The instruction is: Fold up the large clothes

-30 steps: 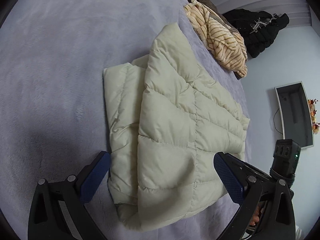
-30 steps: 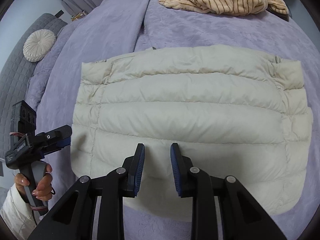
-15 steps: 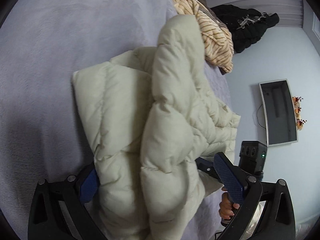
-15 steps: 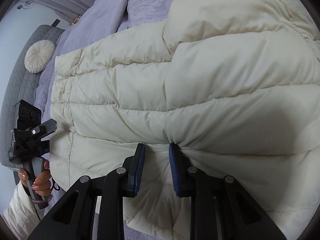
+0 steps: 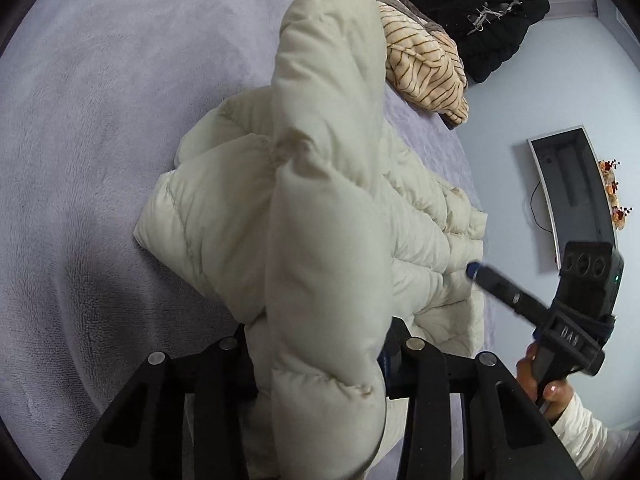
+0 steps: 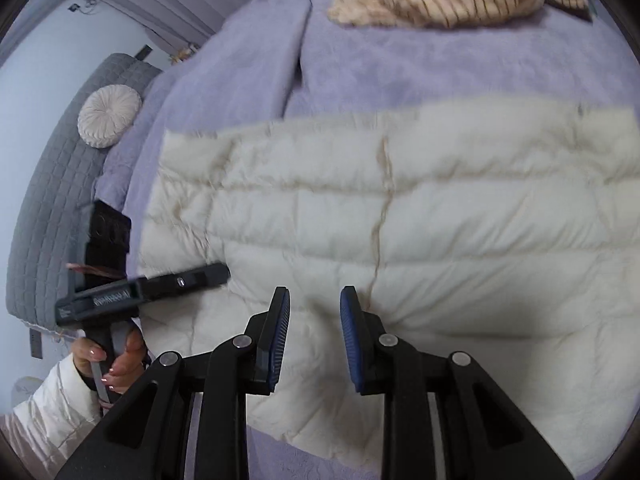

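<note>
A cream quilted puffer jacket point(image 5: 320, 208) lies on a lavender bed cover point(image 5: 100, 100). My left gripper point(image 5: 320, 356) is shut on a thick fold of the jacket's near edge, which is bunched and raised toward the camera; the fingertips are hidden by fabric. In the right wrist view the jacket point(image 6: 400, 216) spreads flat across the bed. My right gripper point(image 6: 315, 320) hovers over its near edge with its blue pads apart and nothing between them. It also shows in the left wrist view point(image 5: 480, 272), and the left gripper shows in the right wrist view point(image 6: 208, 276).
A striped beige garment point(image 5: 424, 68) and a black jacket point(image 5: 484, 48) lie at the far end of the bed. A grey quilted headboard point(image 6: 44, 200) with a round cushion point(image 6: 109, 115) stands on the left. A wall screen point(image 5: 572, 196) hangs on the right.
My left gripper closed on the jacket's edge and lifted it into a tall bunched fold. My right gripper let go of the jacket, opened slightly and drew back.
</note>
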The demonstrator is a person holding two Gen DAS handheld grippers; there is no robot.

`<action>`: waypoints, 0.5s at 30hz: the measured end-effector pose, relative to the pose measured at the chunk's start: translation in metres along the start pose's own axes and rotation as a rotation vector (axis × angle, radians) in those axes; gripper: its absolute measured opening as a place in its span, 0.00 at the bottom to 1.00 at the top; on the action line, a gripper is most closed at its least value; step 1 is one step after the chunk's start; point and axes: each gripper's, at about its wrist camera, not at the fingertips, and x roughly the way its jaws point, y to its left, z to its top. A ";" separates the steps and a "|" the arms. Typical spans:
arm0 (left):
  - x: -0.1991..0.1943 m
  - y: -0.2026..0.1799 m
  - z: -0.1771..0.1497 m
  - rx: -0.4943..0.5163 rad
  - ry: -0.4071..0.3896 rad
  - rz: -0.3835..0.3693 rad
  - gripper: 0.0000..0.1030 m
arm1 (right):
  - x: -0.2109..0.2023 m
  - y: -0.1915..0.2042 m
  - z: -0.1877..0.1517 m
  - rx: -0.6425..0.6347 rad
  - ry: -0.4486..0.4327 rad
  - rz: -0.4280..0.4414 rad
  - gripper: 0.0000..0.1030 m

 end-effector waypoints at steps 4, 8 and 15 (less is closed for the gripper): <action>-0.006 -0.012 0.001 0.017 -0.024 0.029 0.36 | 0.012 -0.010 0.037 -0.028 -0.022 -0.079 0.26; -0.008 -0.033 0.004 0.041 -0.061 0.029 0.32 | 0.091 -0.043 0.055 0.005 0.122 -0.105 0.18; -0.010 -0.066 0.007 0.101 -0.066 0.078 0.32 | 0.110 -0.044 0.054 -0.007 0.117 -0.105 0.17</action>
